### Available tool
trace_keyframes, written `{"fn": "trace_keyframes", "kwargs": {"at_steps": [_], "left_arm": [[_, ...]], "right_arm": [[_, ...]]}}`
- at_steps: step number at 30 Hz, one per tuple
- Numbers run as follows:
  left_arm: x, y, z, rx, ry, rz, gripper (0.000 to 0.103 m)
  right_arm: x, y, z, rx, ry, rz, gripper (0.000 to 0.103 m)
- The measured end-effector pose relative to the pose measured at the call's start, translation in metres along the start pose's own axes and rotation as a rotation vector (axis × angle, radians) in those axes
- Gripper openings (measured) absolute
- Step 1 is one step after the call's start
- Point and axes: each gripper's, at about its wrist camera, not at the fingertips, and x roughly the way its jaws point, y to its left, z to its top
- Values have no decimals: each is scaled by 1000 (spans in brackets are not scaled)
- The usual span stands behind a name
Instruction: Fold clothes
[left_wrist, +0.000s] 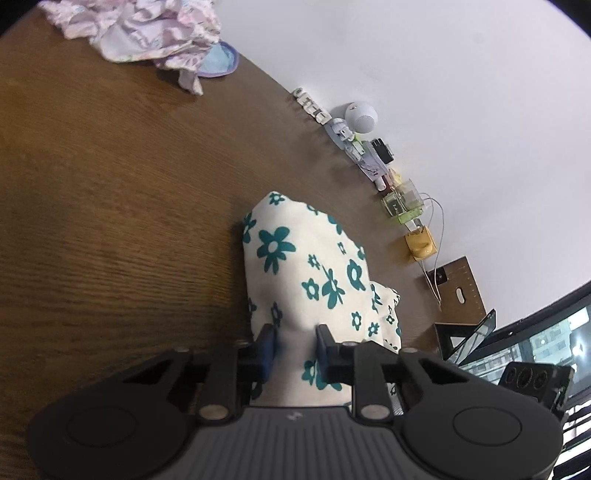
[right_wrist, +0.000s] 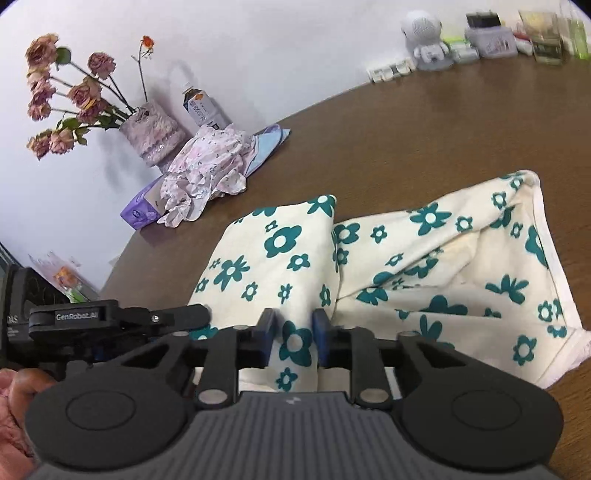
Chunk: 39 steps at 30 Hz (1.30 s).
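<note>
Cloth (right_wrist: 295, 343) sits pinched between both grippers' fingers (right_wrist: 266, 332).

Brown wooden table (left_wrist: 110, 206); white wall (left_wrist: 424, 55)

Each black tool (left_wrist: 295, 341) (right_wrist: 294, 330) carries 2 blue-padded fingers (right_wrist: 266, 332), silver screws, ribbed grey housing.

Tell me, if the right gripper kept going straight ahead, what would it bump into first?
The right gripper already has the flowered cloth between its fingers, so it meets more of that first. Past it likely comes the wooden table; depth is unclear.
</note>
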Motion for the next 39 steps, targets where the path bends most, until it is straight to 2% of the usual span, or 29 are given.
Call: {"fn": "trace_keyframes", "kwargs": {"at_steps": [1,4,6,8,9,10,11,12,13,15,16,17,18,19,21,22,23,24,26,27,28,29,30,32,35,39], "left_arm": [[-2,-1,-1,2,-6,2,24],[-13,-6,-4,16,-27,17,55],[-20,-8,-8,33,-38,16,56],[-21,-10,-13,35,-24,16,53],[-19,-11,-15,41,-14,21,50],[-17,-12,-17,48,-7,30,35],[-14,-13,-19,55,1,39,25],[-12,-13,-21,61,3,45,25],[-12,-13,-22,60,0,44,25],[-15,-11,-23,45,-5,37,25],[-17,-10,-24,37,-8,41,31],[-20,-9,-25,24,-12,52,44],[-23,-9,-27,19,-20,60,49],[-25,-9,-29,25,-31,67,52],[-30,-9,-33,36,-51,74,51],[-29,-10,-35,43,-53,68,45],[-29,-10,-37,50,-55,62,23],[-28,-10,-38,54,-55,60,17],[-27,-11,-41,53,-64,69,20],[-29,-11,-42,49,-71,72,22],[-31,-12,-42,45,-80,76,36],[-35,-14,-42,48,-94,81,52],[-38,-16,-42,56,-113,86,57],[-41,-20,-42,66,-129,95,57],[-37,-21,-43,71,-108,107,55],[-36,-23,-49,115,-89,94,57]], "right_arm": [[1,2,-1,-13,-5,-4,14],[-2,4,-4,-31,-16,-21,19],[-6,3,-6,-22,-21,-34,34],[-10,1,-11,-10,-23,-27,36],[-12,0,-14,-4,-21,-23,36],[-13,0,-17,1,-19,-19,36],[-13,0,-19,6,-13,-15,30],[-12,1,-21,8,-11,-8,19],[-10,1,-22,9,-9,-3,17],[-8,2,-23,5,-12,-9,14],[-9,2,-23,5,-13,-8,14],[-11,2,-23,2,-13,-10,14],[-13,2,-23,-1,-14,-13,16],[-15,2,-24,-4,-14,-15,18],[-20,4,-26,-24,-17,-23,26],[-22,5,-28,-35,-19,-26,27],[-24,6,-29,-44,-20,-27,27],[-22,6,-30,-45,-15,-24,26],[-18,6,-31,-44,-7,-19,14],[-16,5,-32,-41,-2,-18,14],[-16,4,-32,-39,-2,-18,14],[-17,3,-32,-37,-5,-20,19],[-19,2,-32,-34,-9,-22,32],[-26,1,-34,-34,-34,-26,48],[-31,1,-34,-39,-47,-17,46],[-27,5,-37,-66,-18,2,44]]}}
